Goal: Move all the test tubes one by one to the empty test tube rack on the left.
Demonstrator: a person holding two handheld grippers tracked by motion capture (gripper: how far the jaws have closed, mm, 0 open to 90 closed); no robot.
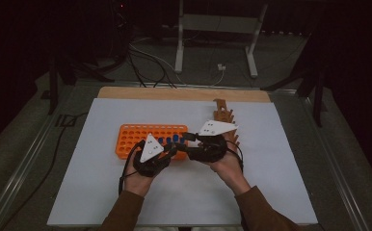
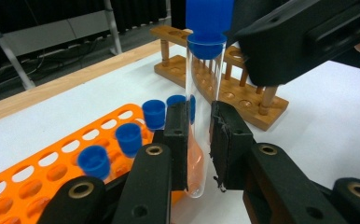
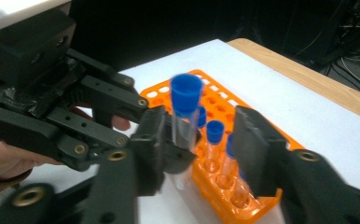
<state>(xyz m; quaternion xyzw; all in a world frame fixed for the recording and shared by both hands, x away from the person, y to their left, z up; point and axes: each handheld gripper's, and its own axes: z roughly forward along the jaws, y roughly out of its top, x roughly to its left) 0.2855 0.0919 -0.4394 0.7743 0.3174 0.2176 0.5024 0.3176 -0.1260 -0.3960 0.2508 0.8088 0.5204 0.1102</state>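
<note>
Just above the orange tube rack (image 1: 126, 139), the left gripper (image 2: 199, 140) clamps one blue-capped test tube (image 2: 205, 93). The right gripper (image 3: 201, 140) has its jaws apart around it. Several capped tubes (image 2: 129, 137) stand racked; the wooden rack (image 2: 243, 98) beyond looks empty, so the transfer seems barely begun.

The high view is dim; only the white table top (image 1: 280, 159) catches soft, even light, and everything beyond its far edge sinks into near black. Shadows are faint. The left gripper view is brighter and fairly sharp, with a soft sheen on the test tube (image 2: 201, 116). In the right gripper view the blue cap (image 3: 186, 93) and the near jaws are smeared by blur, against a black background.
</note>
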